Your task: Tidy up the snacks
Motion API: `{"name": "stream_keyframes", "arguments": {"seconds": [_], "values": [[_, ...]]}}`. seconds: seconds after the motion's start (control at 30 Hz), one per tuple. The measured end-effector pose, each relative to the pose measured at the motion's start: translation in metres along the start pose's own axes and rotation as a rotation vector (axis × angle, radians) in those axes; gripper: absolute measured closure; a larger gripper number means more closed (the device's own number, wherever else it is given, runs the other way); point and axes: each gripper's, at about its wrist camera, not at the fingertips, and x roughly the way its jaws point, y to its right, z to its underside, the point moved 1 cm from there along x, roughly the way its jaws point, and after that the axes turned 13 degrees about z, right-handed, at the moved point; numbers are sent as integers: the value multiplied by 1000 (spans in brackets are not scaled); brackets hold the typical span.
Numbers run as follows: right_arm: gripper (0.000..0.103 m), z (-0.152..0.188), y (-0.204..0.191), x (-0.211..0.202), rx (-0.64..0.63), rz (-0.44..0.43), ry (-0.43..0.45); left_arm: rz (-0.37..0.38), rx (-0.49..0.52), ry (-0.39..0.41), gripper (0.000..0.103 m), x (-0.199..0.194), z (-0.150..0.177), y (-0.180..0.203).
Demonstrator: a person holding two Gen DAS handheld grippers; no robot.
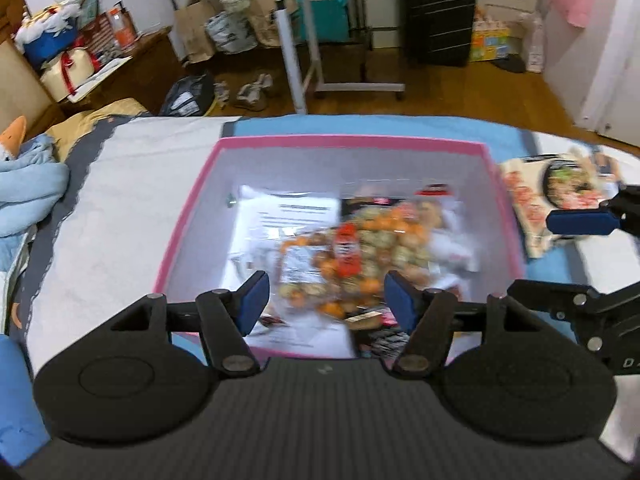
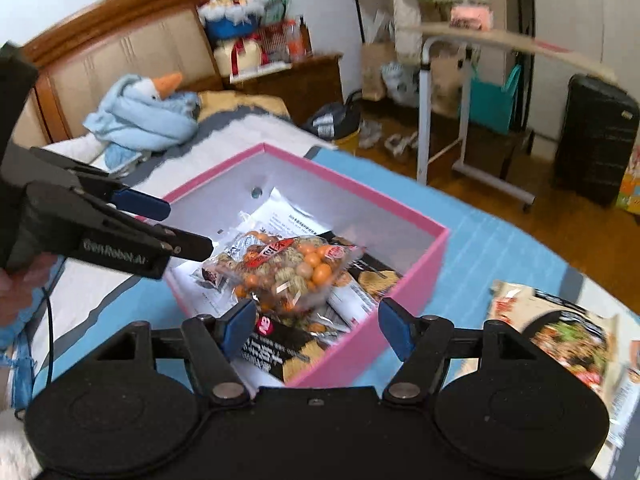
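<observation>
Box: a pink box (image 1: 192, 208) with white inner walls, lid off, lies on the blue and white cover of the bed (image 1: 120, 184); seen from the right wrist it sits cornerwise (image 2: 400, 276)
Snack bag: a clear bag of orange and pale round snacks (image 2: 296, 272) lies on top of the other things inside the box, with a red label across it; from the left wrist it is blurred (image 1: 360, 252)
Under the bag: a white printed sheet (image 1: 296, 216) against the far wall of the box and dark snack packs (image 2: 276, 348) at the near corner
Noodle pack: a flat pack picturing a bowl of food (image 2: 560, 332) lies on the bed outside the box, just beside its right wall; also seen at (image 1: 560, 188)
Left tongs: (image 1: 326, 300) spread wide over the near edge of the box, nothing between the blue pads; from the right wrist they reach in from the left (image 2: 176, 224), tips above the box's left side, near the bag but apart from it
Right tongs: (image 2: 318, 326) spread wide, empty, low over the near corner of the box, pointing across the bag
</observation>
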Motion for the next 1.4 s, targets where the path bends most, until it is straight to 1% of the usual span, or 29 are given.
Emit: {"name": "stream_keyframes", "arguments": {"seconds": [0.1,0.2,0.4,0.47,0.53,0.67,0.73,0.8,0.87,0.93,1.03,1.1,1.13,1.17,1.23,1.27,1.3,1.4], "values": [[30,16,13,-26,20,1,38,44,20,20,38,-19,3,21],[30,33,31,-50,43,20,62,85,45,33,37,-33,6,42],[30,70,73,-98,41,123,97,164,127,56,37,-46,8,91],[30,82,87,-112,52,145,87,199,158,52,37,-47,7,108],[30,95,103,-122,53,130,13,228,201,44,37,-46,8,123],[30,119,127,-146,60,184,-52,272,208,-5,37,-40,10,140],[30,128,136,-159,53,230,-38,278,216,-4,37,-37,9,149],[30,136,147,-169,61,269,0,281,234,0,35,-31,7,161],[30,145,158,-174,71,308,33,303,253,-1,24,-23,6,176],[30,154,167,-175,77,346,60,335,277,8,24,-10,4,193],[29,166,182,-170,95,386,99,362,305,36,24,9,2,217],[29,174,192,-166,78,384,88,376,310,48,23,21,-1,229],[28,178,198,-163,76,380,68,384,314,52,20,28,-2,236],[28,181,204,-161,84,383,45,390,317,54,15,34,-3,242],[22,186,221,-156,115,380,19,403,330,68,10,47,-7,254],[13,188,228,-154,131,385,13,403,341,77,9,54,-10,260],[7,190,236,-151,146,403,9,395,361,86,9,61,-13,268],[7,192,249,-145,143,478,16,381,429,92,9,83,-20,292]]}}
